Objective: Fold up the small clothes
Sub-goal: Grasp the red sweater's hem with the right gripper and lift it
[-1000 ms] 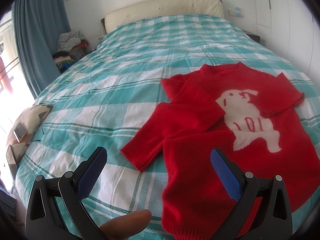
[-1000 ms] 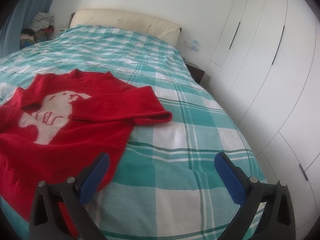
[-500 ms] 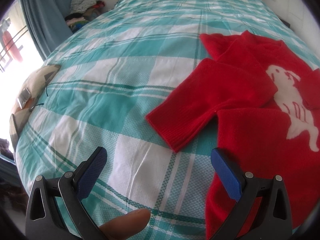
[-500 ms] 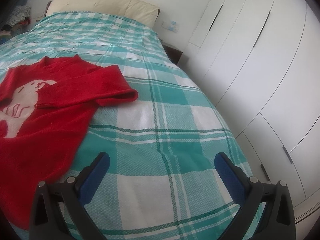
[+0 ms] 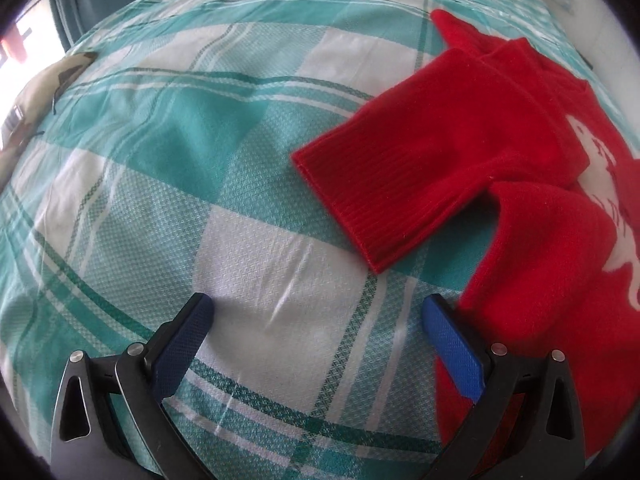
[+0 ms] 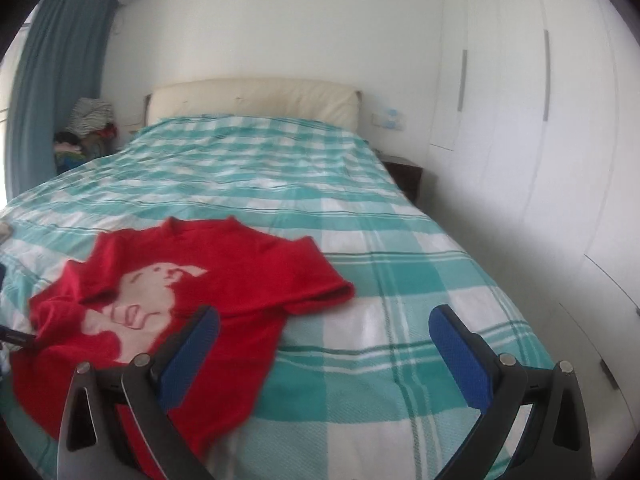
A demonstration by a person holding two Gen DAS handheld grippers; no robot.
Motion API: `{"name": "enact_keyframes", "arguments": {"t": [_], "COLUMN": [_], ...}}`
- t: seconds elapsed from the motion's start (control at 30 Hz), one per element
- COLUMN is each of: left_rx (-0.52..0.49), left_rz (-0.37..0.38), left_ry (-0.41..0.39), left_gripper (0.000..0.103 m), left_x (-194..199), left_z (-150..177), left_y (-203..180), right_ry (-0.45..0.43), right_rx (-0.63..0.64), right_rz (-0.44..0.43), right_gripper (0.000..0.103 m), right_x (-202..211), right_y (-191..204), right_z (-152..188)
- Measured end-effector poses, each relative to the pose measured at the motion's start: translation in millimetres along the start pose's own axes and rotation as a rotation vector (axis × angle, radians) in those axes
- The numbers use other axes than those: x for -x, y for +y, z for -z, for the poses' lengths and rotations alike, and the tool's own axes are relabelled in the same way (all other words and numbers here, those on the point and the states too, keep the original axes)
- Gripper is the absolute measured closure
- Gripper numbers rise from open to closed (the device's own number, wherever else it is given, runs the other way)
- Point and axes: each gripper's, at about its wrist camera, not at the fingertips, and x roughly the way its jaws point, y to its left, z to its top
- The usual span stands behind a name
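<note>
A red knit sweater (image 5: 532, 216) with a white dog on its chest lies flat on the teal-and-white checked bedspread (image 5: 200, 152). Its left sleeve (image 5: 404, 184) is folded across toward me, cuff nearest. My left gripper (image 5: 318, 312) is open and empty, low over the bedspread, with the sweater's hem just beside its right finger. In the right wrist view the sweater (image 6: 224, 280) lies to the left, its other sleeve (image 6: 320, 292) folded across the body. My right gripper (image 6: 324, 320) is open and empty above the bed, right of the sweater.
A cream headboard (image 6: 256, 98) stands at the far end. White wardrobe doors (image 6: 520, 120) run along the right side, with a dark nightstand (image 6: 404, 172) beside the bed. A pile of clothes (image 6: 88, 120) and a blue curtain (image 6: 52, 92) are at the far left.
My left gripper has dropped lower and shifted left, closer to the sleeve cuff and hem. My right gripper has tilted up and swung back left, bringing the sweater under its left finger.
</note>
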Motion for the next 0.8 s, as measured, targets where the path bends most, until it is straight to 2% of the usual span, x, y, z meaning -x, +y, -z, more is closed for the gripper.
{"name": "enact_keyframes", "arguments": {"t": [0.03,0.07,0.13,0.23,0.37,0.4,0.43,0.47,0.5,0.53,0.63,0.8], "left_rx": [-0.003,-0.012,-0.025,-0.019,0.041,0.050,0.056,0.058,0.058,0.056,0.044,0.060], "left_rz": [-0.005,-0.010,-0.002,0.021,0.067,0.080,0.086,0.083,0.077,0.071,0.071,0.144], "left_ry": [-0.008,-0.011,0.003,-0.002,-0.089,-0.109,-0.131,-0.156,-0.181,-0.204,-0.267,-0.312], "left_gripper": [0.000,0.000,0.000,0.001,0.001,0.001,0.001,0.001,0.001,0.001,0.001,0.001], "left_x": [2,3,6,14,40,46,52,56,61,68,76,83], "left_z": [0,0,-5,-11,-24,-28,-31,-32,-36,-39,-30,-20], "left_y": [0,0,2,8,23,27,30,33,37,39,38,32], "right_ry": [0.036,0.109,0.274,0.339,0.406,0.432,0.467,0.495,0.501,0.491,0.416,0.294], "right_rx": [0.046,0.094,0.204,0.353,0.468,0.461,0.443,0.408,0.367,0.332,0.209,-0.117], "right_rz": [-0.099,-0.165,-0.178,-0.190,-0.182,-0.183,-0.187,-0.195,-0.193,-0.182,-0.150,0.005], "right_gripper": [0.000,0.000,0.000,0.000,0.003,0.014,0.039,0.056,0.085,0.096,0.096,0.096], "right_x": [-16,-38,-84,-132,-182,-192,-201,-207,-206,-202,-175,-116], "right_y": [10,22,51,92,129,130,128,123,114,103,54,-91], "right_z": [-5,-8,-8,-9,-10,-9,-8,-9,-13,-19,-41,-55]}}
